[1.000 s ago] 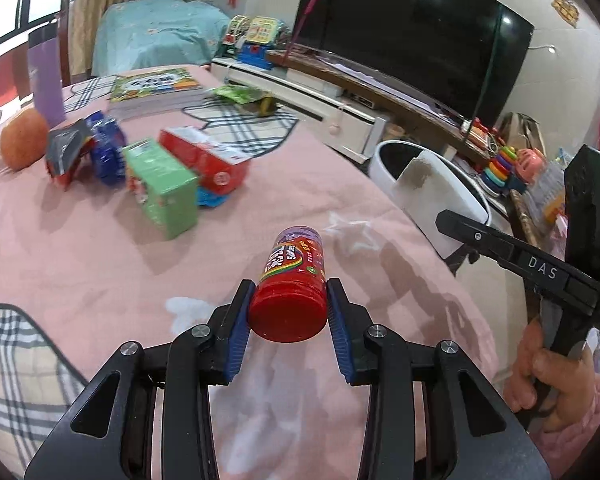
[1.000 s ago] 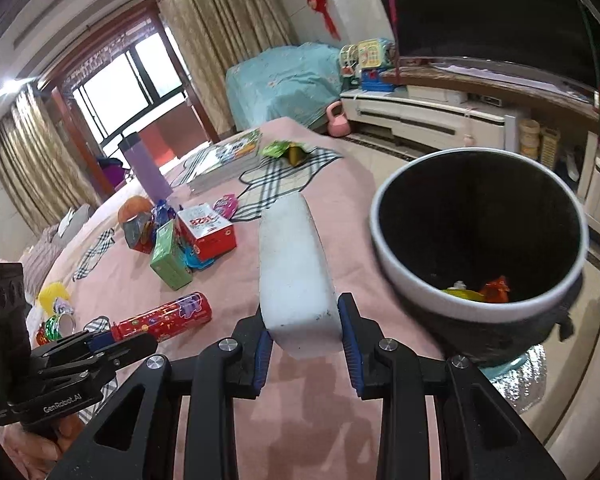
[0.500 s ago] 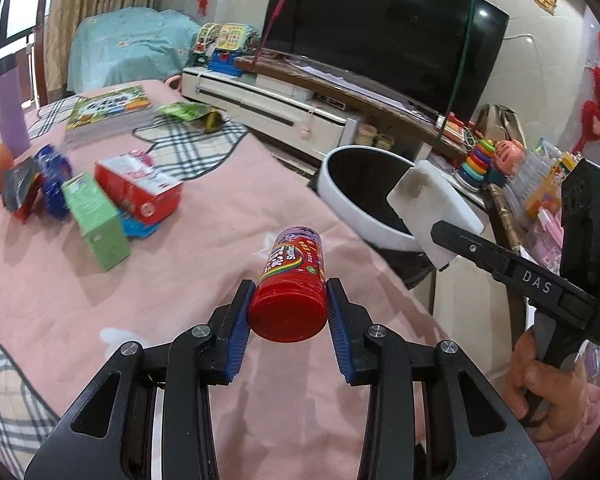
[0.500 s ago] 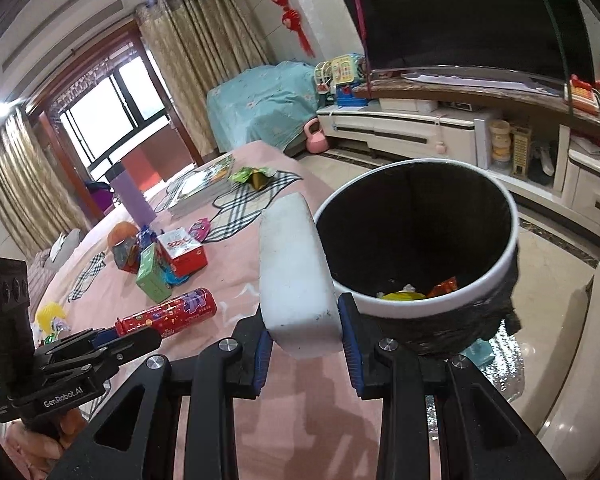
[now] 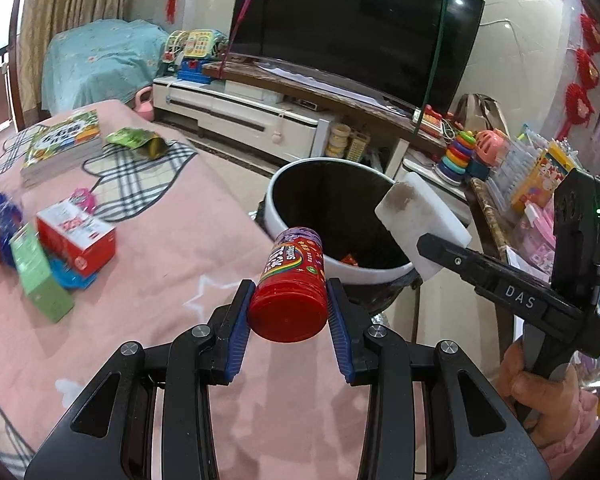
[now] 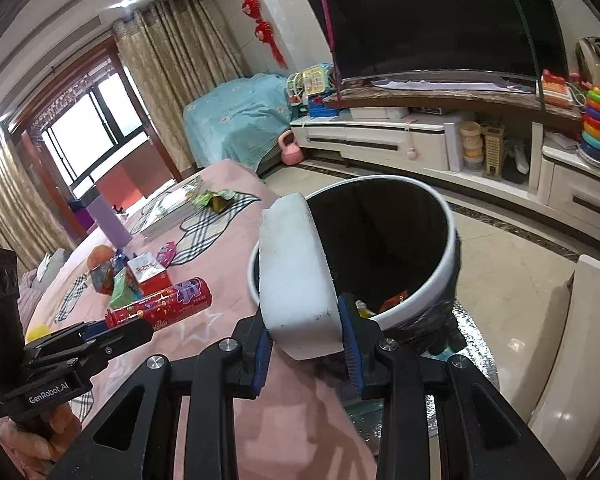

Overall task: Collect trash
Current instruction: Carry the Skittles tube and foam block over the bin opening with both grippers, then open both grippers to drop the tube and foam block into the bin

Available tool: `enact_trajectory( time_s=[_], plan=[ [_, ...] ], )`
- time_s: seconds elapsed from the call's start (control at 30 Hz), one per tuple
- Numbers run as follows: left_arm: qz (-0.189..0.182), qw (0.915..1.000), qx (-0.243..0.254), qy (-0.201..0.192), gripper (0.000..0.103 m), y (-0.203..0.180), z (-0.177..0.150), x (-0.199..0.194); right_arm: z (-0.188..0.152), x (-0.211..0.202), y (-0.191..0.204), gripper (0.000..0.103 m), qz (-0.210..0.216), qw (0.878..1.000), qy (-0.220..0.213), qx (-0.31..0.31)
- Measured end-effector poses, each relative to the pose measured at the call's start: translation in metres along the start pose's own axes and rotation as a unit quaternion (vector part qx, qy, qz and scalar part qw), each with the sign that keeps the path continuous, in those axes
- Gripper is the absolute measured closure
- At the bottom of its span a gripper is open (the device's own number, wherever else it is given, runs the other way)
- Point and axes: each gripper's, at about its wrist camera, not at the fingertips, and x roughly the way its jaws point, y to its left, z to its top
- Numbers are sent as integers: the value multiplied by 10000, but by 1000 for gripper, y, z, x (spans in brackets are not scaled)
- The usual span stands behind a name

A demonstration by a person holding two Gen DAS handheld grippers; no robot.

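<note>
My left gripper (image 5: 287, 316) is shut on a red candy tube (image 5: 291, 284) and holds it above the pink bed edge, pointing at the white-rimmed trash bin (image 5: 300, 224). My right gripper (image 6: 305, 338) is shut on a white foam block (image 6: 296, 276) and holds it over the near rim of the bin (image 6: 448, 248). In the left wrist view the foam block (image 5: 424, 220) hangs at the bin's right rim. In the right wrist view the candy tube (image 6: 168, 304) sits left of the bin. Some trash lies in the bin's bottom.
On the pink bed (image 5: 172, 248) lie a red box (image 5: 76, 236), a green box (image 5: 40, 276), a green wrapper (image 5: 138, 140) and books (image 5: 62, 142). A TV stand (image 5: 260, 116) and toy shelves (image 5: 512, 184) stand behind the bin.
Both grippers moved toward the bin with their loads. The candy tube now reaches the bin's near rim and the foam block is over the rim.
</note>
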Motion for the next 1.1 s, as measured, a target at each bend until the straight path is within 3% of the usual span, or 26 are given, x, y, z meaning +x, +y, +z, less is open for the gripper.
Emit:
enact_trajectory(
  time_s=[0.63,1.0,1.1],
  plan=[
    [-31,9997,203,155,68,-32,39,51,24,23,-33,72,-163,9997,133,98],
    [-18,9993,195,334,70,-36,43,73,32,37,-43,71,-213,9993,257,150],
    [-24,9990,192,398,70,-36,43,78,34,41,-45,67,-200,9992,302,169]
  ],
)
